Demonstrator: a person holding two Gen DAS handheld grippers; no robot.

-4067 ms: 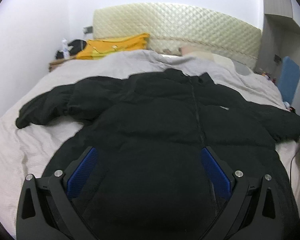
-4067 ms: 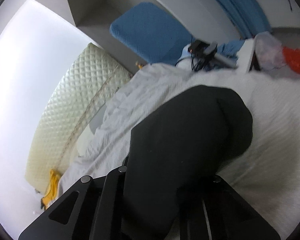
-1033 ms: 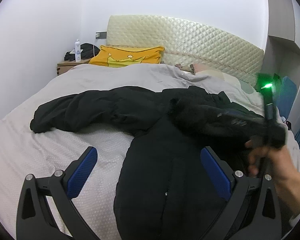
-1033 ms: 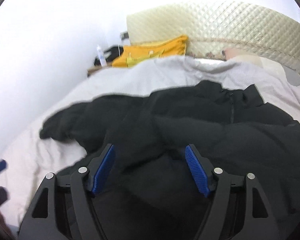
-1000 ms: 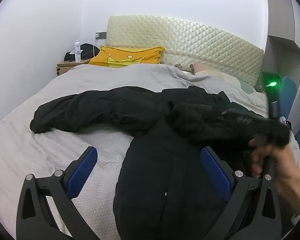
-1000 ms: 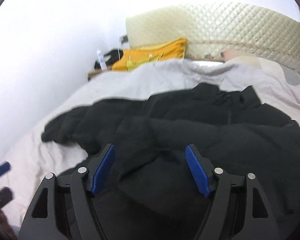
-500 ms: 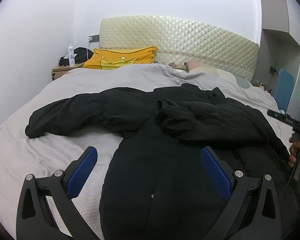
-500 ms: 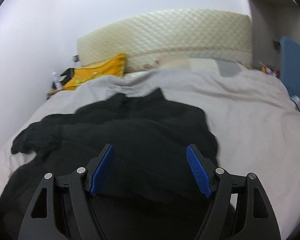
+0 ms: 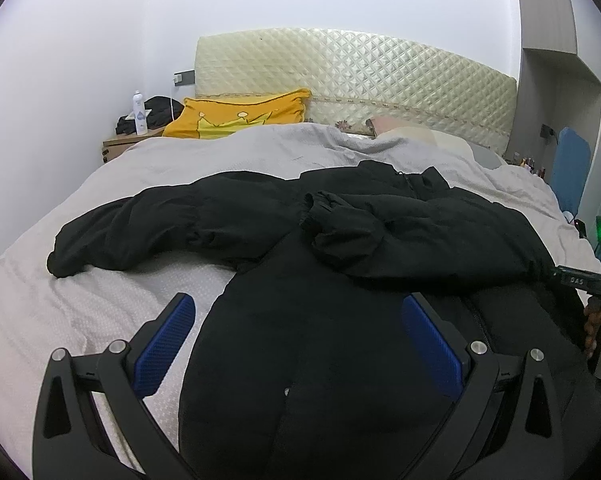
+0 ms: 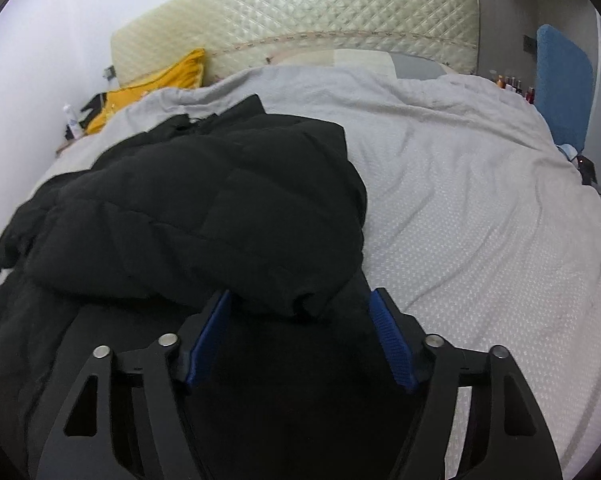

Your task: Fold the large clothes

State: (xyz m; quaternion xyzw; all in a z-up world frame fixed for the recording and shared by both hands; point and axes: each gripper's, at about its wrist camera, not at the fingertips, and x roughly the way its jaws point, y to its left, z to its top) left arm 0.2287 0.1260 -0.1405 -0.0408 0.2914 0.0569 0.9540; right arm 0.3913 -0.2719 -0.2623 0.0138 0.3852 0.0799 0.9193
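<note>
A black puffer jacket (image 9: 340, 340) lies on the grey bed (image 9: 80, 320), front up. Its right sleeve (image 9: 400, 240) is folded across the chest, cuff near the middle. Its left sleeve (image 9: 140, 232) still stretches out to the left. My left gripper (image 9: 296, 340) is open and empty above the jacket's lower part. My right gripper (image 10: 300, 320) is open and empty over the jacket's right edge (image 10: 300, 220), just below the folded sleeve; its body also shows at the right edge of the left wrist view (image 9: 596, 280), held by a hand.
A quilted cream headboard (image 9: 360, 80) stands at the back. A yellow pillow (image 9: 240, 118) lies at the bed's head. A bedside table (image 9: 120, 146) with a white bottle is at the far left. A blue panel (image 10: 560, 88) stands at the right of the bed.
The right gripper has let go of the right sleeve, which now lies across the chest, and has drawn back to the jacket's right edge. The left gripper has sunk slightly towards the jacket.
</note>
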